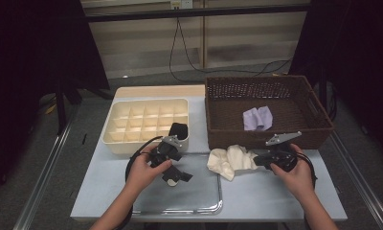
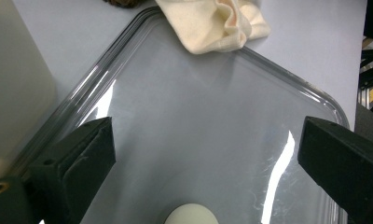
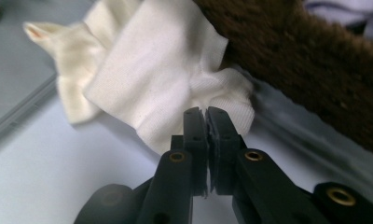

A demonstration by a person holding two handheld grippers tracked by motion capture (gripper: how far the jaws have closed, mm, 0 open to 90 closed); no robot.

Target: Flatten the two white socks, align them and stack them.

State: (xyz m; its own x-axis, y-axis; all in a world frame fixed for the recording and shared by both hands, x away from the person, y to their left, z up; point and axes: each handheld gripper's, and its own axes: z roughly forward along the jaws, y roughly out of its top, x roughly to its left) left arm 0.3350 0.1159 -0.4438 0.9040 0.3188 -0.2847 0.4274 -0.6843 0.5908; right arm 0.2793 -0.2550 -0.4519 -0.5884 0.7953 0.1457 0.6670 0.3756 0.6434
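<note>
The cream cloth (image 3: 142, 88) is pinched at its near edge by the right tongs (image 3: 207, 114), pressed together on it, where it lies on the bench (image 1: 275, 191) against the wicker basket (image 1: 266, 127), probably to be lifted. The left tongs (image 2: 208, 149) are held spread over the clear tray (image 2: 198, 121), apparently ready to assist.

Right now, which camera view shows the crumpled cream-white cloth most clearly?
The right gripper view: the crumpled cream-white cloth is close, its weave visible, with the right gripper shut on its edge. The high view shows the cloth small beside the brown wicker basket. The left gripper view shows part of it.
</note>
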